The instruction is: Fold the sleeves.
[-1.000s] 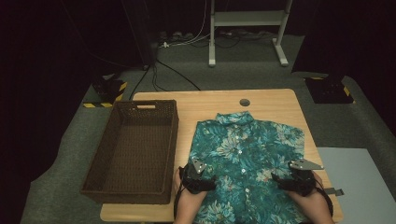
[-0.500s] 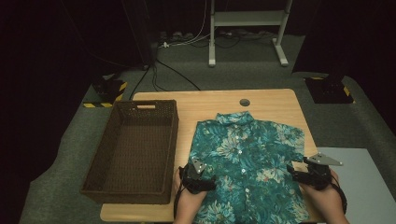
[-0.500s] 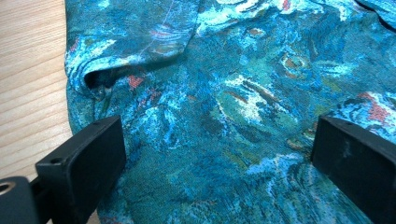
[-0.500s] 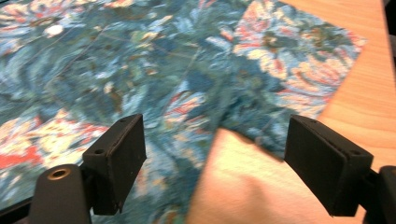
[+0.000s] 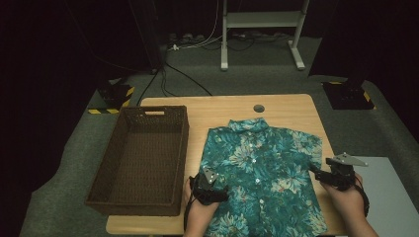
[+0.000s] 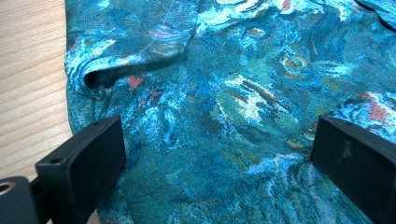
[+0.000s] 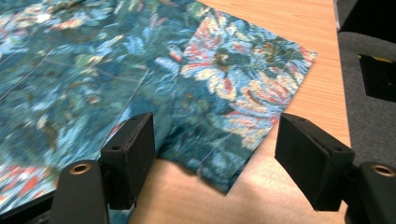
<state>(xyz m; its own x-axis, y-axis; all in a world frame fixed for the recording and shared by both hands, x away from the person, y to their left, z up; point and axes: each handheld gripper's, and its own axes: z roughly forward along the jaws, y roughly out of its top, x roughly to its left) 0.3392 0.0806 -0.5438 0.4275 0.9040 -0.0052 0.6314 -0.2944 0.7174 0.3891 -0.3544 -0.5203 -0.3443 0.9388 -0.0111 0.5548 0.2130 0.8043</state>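
Note:
A teal floral short-sleeved shirt (image 5: 264,173) lies flat and buttoned on the wooden table (image 5: 286,106), collar toward the far edge. My left gripper (image 5: 217,190) rests over the shirt's left edge, near the front of the table. In the left gripper view its jaws stand wide apart over the cloth (image 6: 224,126), beside a folded sleeve edge (image 6: 140,51). My right gripper (image 5: 321,174) is at the shirt's right side, open, with its jaws on either side of the right sleeve's lower corner (image 7: 233,130).
A dark brown woven basket (image 5: 141,160), empty, sits on the table's left part. A round cable hole (image 5: 258,108) is near the far edge. Bare wood lies beyond the collar. Grey floor mats surround the table, with a white stand (image 5: 259,34) behind.
My right gripper has moved right, from over the shirt's lower body out to its right sleeve. The left gripper has stayed in place.

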